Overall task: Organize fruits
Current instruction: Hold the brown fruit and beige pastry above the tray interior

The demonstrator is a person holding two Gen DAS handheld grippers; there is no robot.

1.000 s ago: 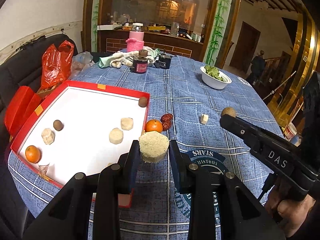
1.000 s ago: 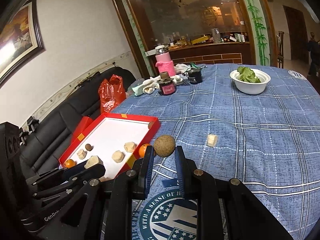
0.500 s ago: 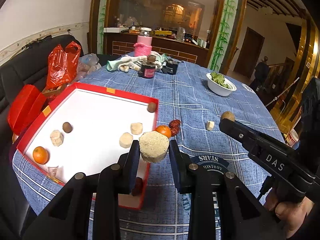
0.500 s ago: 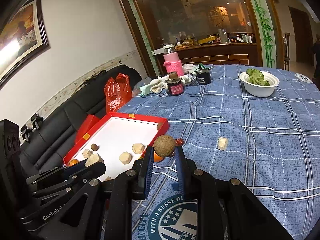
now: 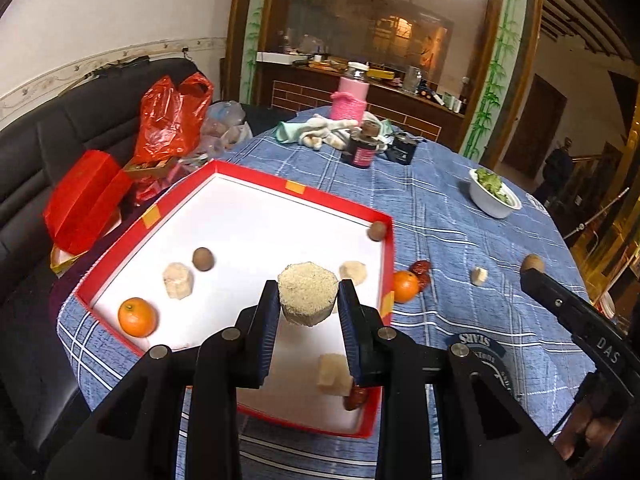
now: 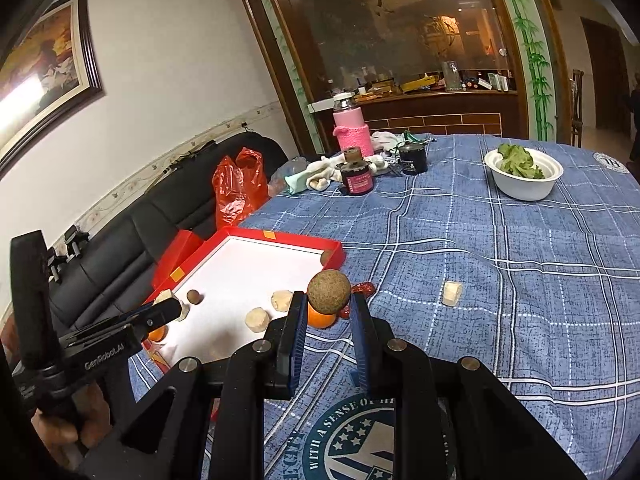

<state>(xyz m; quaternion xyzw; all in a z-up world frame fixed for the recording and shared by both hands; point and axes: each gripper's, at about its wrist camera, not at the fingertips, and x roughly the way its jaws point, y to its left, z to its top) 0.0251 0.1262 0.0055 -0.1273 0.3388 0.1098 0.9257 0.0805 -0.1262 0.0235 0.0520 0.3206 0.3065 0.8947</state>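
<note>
My left gripper (image 5: 308, 300) is shut on a beige banana chunk (image 5: 307, 293) and holds it above the red-rimmed white tray (image 5: 256, 188). The tray holds an orange (image 5: 137, 317), brown round fruits (image 5: 203, 258), several banana chunks (image 5: 177, 280) and a red date (image 5: 355, 396). My right gripper (image 6: 329, 300) is shut on a brown round fruit (image 6: 329, 291), held above the tablecloth just right of the tray (image 6: 296, 243). An orange (image 6: 319, 319), red dates (image 6: 362, 289) and a banana chunk (image 6: 452, 293) lie on the cloth beside the tray.
A white bowl of greens (image 6: 523, 174) stands at the far right. A dark jar (image 6: 357, 178), a black cup (image 6: 413, 158), a pink bottle (image 6: 350, 128) and cloths sit at the table's far end. A red plastic bag (image 5: 168, 120) and a black sofa (image 5: 60, 128) are left.
My left gripper has moved left and over the tray with the banana chunk. My right gripper has moved with the brown fruit toward the tray's right edge.
</note>
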